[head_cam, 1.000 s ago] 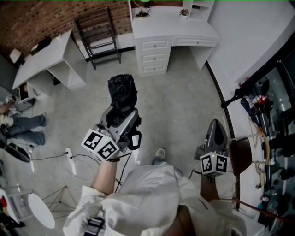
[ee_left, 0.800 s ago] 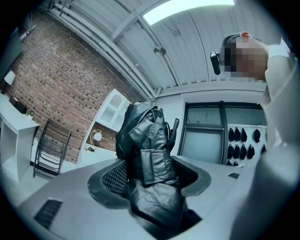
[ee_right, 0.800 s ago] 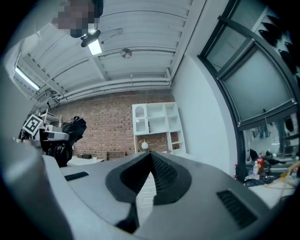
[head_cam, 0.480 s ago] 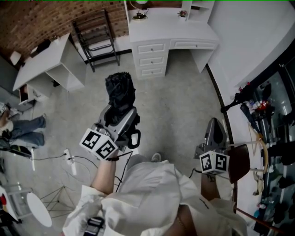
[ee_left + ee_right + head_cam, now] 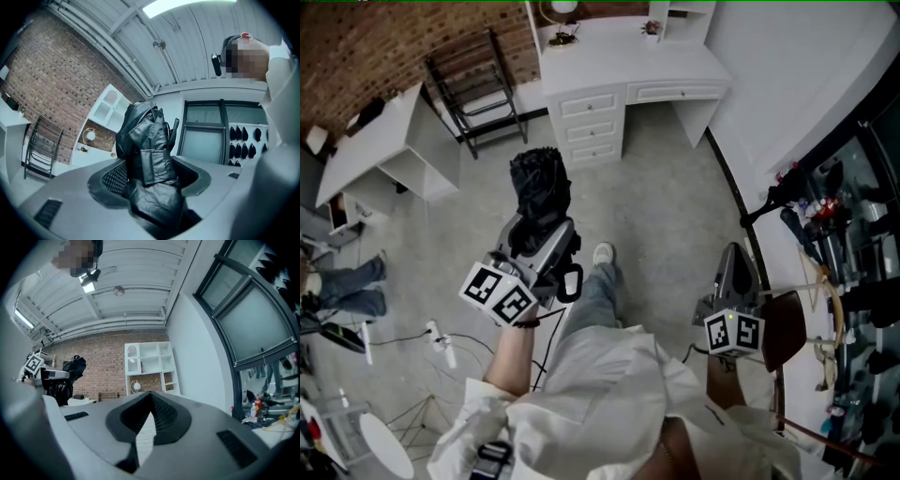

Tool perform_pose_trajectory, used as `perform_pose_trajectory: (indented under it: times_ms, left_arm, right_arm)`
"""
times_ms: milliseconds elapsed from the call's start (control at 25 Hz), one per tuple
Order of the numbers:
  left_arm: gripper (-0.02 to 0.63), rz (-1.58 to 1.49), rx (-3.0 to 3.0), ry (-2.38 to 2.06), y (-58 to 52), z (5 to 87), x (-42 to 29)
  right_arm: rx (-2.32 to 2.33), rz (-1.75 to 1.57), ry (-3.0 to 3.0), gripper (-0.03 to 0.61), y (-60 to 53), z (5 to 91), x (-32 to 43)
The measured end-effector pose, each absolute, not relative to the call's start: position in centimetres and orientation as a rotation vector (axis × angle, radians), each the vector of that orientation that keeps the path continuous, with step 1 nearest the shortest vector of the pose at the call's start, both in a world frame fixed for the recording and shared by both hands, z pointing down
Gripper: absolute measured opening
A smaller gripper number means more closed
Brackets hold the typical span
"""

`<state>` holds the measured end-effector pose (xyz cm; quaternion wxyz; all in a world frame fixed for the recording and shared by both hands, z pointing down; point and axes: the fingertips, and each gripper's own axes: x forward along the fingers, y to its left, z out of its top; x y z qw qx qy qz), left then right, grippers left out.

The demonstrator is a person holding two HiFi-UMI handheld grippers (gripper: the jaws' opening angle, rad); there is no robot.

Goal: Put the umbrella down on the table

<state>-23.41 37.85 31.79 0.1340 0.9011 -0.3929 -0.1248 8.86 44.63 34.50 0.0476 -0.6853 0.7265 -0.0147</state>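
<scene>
My left hand-held gripper point(image 5: 536, 232) is clamped on the folded black umbrella point(image 5: 540, 186). In the left gripper view the bundle of glossy fabric fills the gap between the two jaws, with its closing strap wrapped across the middle, and both jaws press on it from the sides. The umbrella stands out past the jaw tips, held up in the air over the grey floor point(image 5: 666, 206). It rests on no desk.

My right hand-held gripper point(image 5: 739, 253) has its jaws together. In the right gripper view their tips meet in a point, and only the room shows through the narrow slot below them. It sits well apart from the left one, near the curved dark edge on the right of the head view.

From the head camera I see the marker cube point(image 5: 499, 292) at the back of the left hand-held gripper, with a bare forearm point(image 5: 517, 352) behind it. A second marker cube point(image 5: 733, 330) sits on the right one. Between them is the person's white garment point(image 5: 600, 394), and a jeans leg with a light shoe point(image 5: 603, 253) is stepped forward.

Ahead, at the top of the view, stands a white desk with drawers point(image 5: 619, 66), well apart from the umbrella. A black metal chair point(image 5: 478, 89) stands to its left against the brick wall point(image 5: 356, 47). Further left is a second white desk point(image 5: 366, 141). The right gripper view also shows white wall shelves point(image 5: 147, 362).
</scene>
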Motion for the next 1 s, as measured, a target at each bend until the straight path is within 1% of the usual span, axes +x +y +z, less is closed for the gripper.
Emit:
perform_pose_trajectory:
  times_ms: [120, 280, 720, 1000]
  left_arm:
    - [0.291, -0.346, 2.616, -1.11, 32.8, 31.3, -20.6]
    - [0.291, -0.356, 2.628, -1.078, 27.2, 31.5, -19.1]
    - [0.291, -0.363, 2.65, -1.017, 12.3, 31.1, -17.0]
    - [0.293, -0.348, 2.648, -0.979, 6.1, 31.7, -16.6]
  right_arm:
    - [-2.124, -0.056, 2.191, 0.018, 40.5, 34.0, 11.6]
    - [-2.155, -0.037, 2.155, 0.018, 36.0, 33.7, 13.2]
    - [-2.184, 0.001, 2.12, 0.018, 21.9, 32.4, 14.2]
    - [-2.218, -0.009, 2.103, 0.018, 16.3, 32.7, 14.2]
